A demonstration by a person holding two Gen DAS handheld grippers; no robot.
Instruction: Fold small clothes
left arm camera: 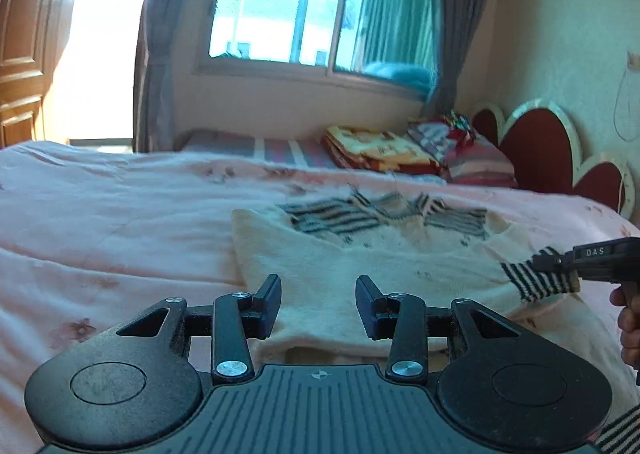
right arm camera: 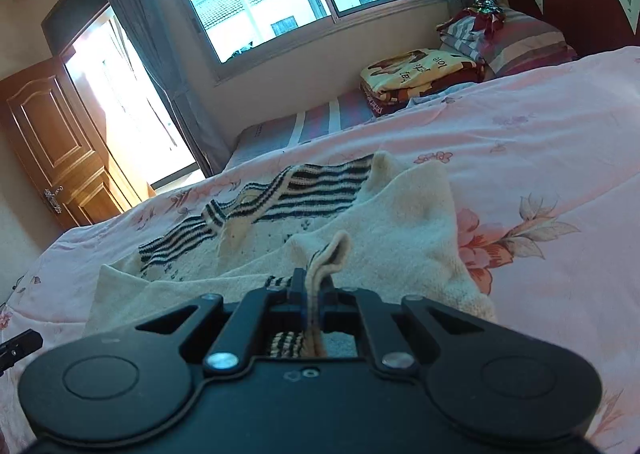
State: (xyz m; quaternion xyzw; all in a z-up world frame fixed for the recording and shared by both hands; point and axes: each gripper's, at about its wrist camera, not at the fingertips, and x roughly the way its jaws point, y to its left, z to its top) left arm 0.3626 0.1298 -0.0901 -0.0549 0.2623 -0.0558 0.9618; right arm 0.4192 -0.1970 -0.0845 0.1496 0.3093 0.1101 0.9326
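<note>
Your right gripper [right arm camera: 314,290] was clenched on the striped cuff [left arm camera: 536,282] of the sweater's sleeve, holding it just off the pink bedspread [left arm camera: 100,213]. Your left gripper [left arm camera: 318,306] hung with its jaws released and nothing between them, right over the sweater's near hem. The cream sweater [left arm camera: 340,266] lay spread on the bed straight ahead of the left jaws, striped top away from you. By my reading, the held sleeve had to travel leftward across the body, toward your free hand.
</note>
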